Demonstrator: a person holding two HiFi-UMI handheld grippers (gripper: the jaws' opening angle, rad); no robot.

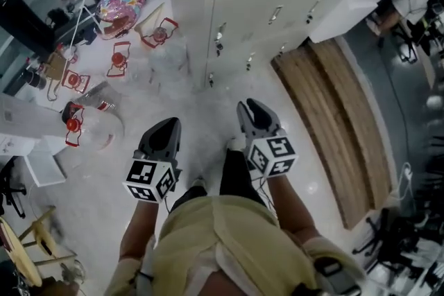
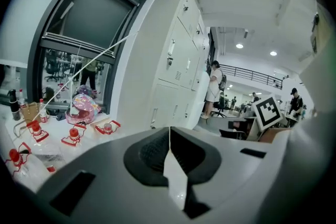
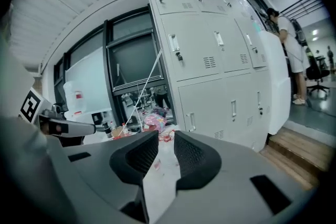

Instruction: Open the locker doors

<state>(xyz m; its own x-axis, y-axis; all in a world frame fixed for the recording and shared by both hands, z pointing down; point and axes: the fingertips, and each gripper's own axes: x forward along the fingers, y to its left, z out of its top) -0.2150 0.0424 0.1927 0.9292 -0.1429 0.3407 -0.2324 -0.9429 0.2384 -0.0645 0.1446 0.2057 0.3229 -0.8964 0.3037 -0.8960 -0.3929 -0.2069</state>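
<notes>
The left gripper (image 2: pixel 169 128) was closed, its jaws together with nothing between them. The right gripper (image 3: pixel 161 136) was open, its jaws apart and empty. Both grippers were held low in front of the person, pointed toward the lockers (image 3: pixel 210 60) and well apart from them. The locker doors (image 1: pixel 253 14) facing the grippers were shut, with their handles untouched. A wooden step (image 1: pixel 340 114) ran along the floor at the right of the lockers. Red-framed items (image 1: pixel 119 59) and a pink patterned object (image 1: pixel 119 7) lay on the floor (image 1: pixel 173 90) at the left.
</notes>
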